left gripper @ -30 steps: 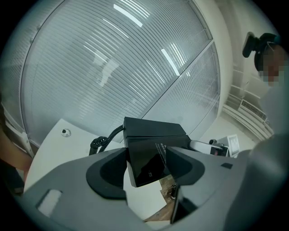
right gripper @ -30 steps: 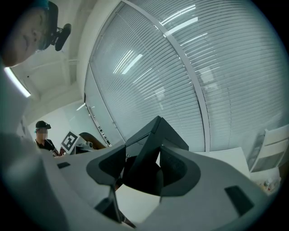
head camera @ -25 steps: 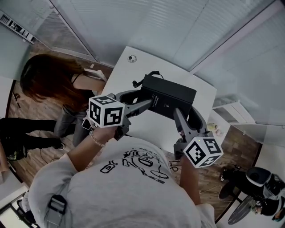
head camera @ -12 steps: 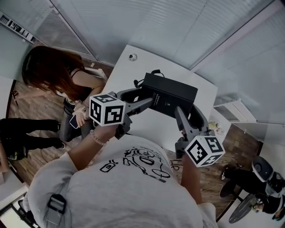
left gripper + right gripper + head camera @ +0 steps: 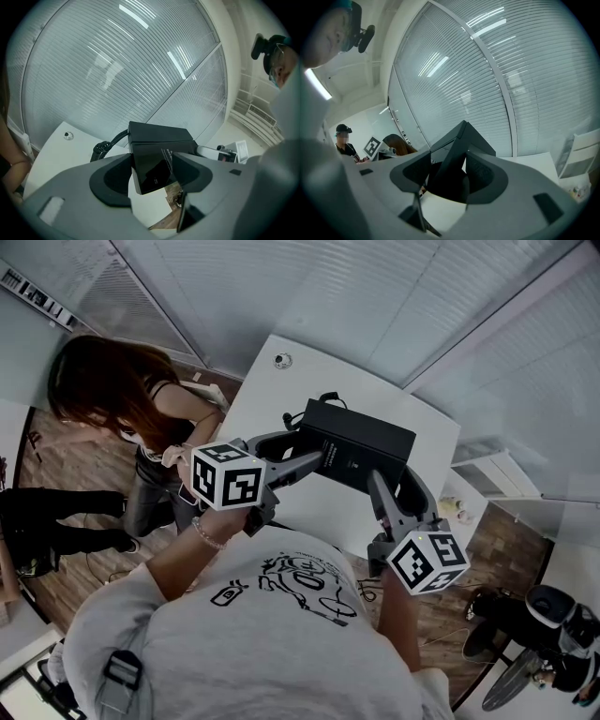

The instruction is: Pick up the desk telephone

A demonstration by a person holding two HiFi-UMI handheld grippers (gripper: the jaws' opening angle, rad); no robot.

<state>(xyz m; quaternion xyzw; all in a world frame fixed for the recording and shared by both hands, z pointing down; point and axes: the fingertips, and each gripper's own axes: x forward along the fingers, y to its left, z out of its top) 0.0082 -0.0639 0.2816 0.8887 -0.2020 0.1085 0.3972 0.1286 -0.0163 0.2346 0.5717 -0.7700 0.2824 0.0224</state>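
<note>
Nearest the head cam: the marker cubes, left one and right one, both facing up. Left gripper comes in from the left and right gripper from the near right, and they meet on the desk telephone. In the left gripper view I read the left gripper with its jaws closed narrow on the near corner of the desk telephone, pads touching both faces. In the right gripper view the right gripper has its jaws clamped on an edge of the desk telephone, pads pressed on either side. The phone is a black boxy body, tilted, held between the two grippers over the white surface. It looks clear of the surface, with white top and wood floor showing under its low corner in the left gripper view, but I can't confirm the gap. A coiled cord hangs off the phone's far left end; in the left gripper view the cord curls down toward the surface. Beyond that, a small round fitting sits near the far corner of the surface, well apart from the phone, and also shows in the left gripper view. A person with long hair stands just beside the left edge of the surface, on the wood floor. A white shelf is off to the right. Slatted blinds cover the walls behind.
</note>
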